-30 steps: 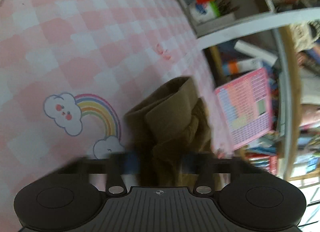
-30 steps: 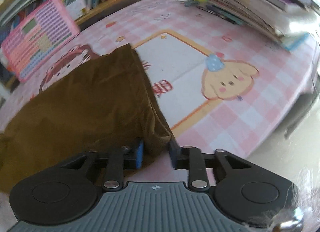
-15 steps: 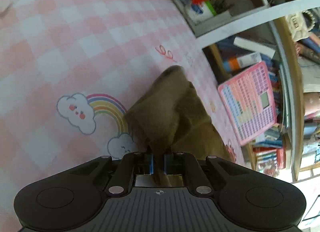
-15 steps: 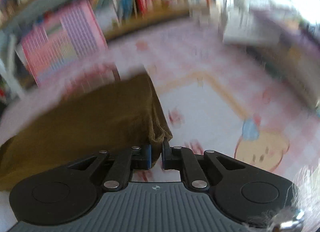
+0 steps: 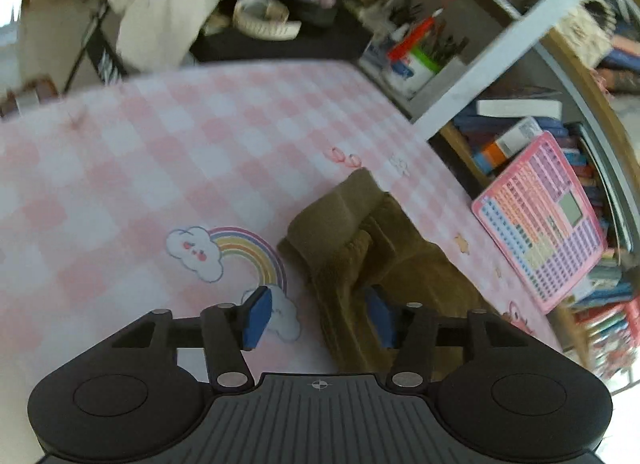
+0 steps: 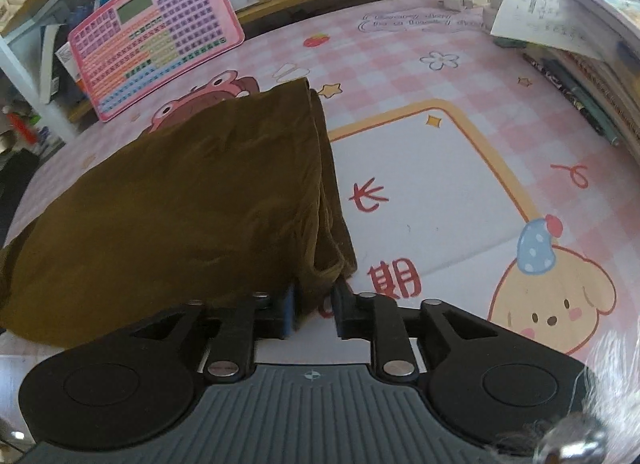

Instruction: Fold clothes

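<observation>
Both tools' jaws opening, left tool (image 5: 318, 318) and right tool (image 6: 314, 310) astride the folded brown garment (image 6: 192, 200), pads off it

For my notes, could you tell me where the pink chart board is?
In the right wrist view the pink chart board leans at upper left against the bookshelf, just beyond the brown garment.
</observation>
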Tool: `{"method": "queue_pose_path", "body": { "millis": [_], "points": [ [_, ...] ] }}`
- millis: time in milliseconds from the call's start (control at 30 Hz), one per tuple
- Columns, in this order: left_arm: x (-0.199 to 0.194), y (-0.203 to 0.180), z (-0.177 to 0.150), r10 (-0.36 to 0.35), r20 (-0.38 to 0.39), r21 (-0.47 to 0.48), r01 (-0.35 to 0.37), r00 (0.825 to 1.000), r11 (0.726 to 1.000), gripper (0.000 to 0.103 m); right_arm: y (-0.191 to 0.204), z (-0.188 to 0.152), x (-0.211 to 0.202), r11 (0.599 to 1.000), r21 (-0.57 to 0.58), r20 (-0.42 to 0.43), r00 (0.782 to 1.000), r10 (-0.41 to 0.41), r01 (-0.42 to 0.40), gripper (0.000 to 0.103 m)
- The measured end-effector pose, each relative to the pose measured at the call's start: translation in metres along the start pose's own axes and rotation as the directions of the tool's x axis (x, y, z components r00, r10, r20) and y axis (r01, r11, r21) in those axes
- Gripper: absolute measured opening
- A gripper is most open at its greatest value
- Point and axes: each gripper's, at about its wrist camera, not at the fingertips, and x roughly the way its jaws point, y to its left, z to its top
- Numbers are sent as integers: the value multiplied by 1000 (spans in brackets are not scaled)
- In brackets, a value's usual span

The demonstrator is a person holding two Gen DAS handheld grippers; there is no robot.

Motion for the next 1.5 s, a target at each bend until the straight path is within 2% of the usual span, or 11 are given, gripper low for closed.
{"method": "queue_pose_path", "body": {
  "millis": [133, 233, 367, 467, 867, 1067, 1500],
  "points": [
    [-22, -12, -26, 22, 6, 43, -22, 1000, 999, 63, -2, -8, -10, 999, -35, -14, 1000, 25, -26, 40],
    [-34, -25, -48, 62, 26, 88, -64, 998, 994, 64, 3, -15, -18, 994, -102, -15, 999, 36, -37, 53],
    [-45, -45, -74, 145, 71, 188, -156, 987, 970, 64, 10, -20, -24, 978, -202, -4, 999, 50, -50, 66],
    [-54, -52, -88, 163, 87, 247, -180, 983, 952, 65, 12, -22, -26, 967, -247, 0, 998, 65, -63, 70],
    [-75, -56, -114, 168, 73, 272, -182, 983, 945, 77, 30, -35, -26, 917, -370, -58, 989, 135, -147, 76],
    [-70, -56, -116, 159, 45, 299, -165, 986, 940, 81, 40, -38, -22, 916, -373, -66, 989, 131, -146, 78],
    [-35, -30, -68, 103, -41, 284, -87, 994, 955, 82, 90, -45, -13, 923, -375, -42, 996, 81, -91, 78]
  ]
}}
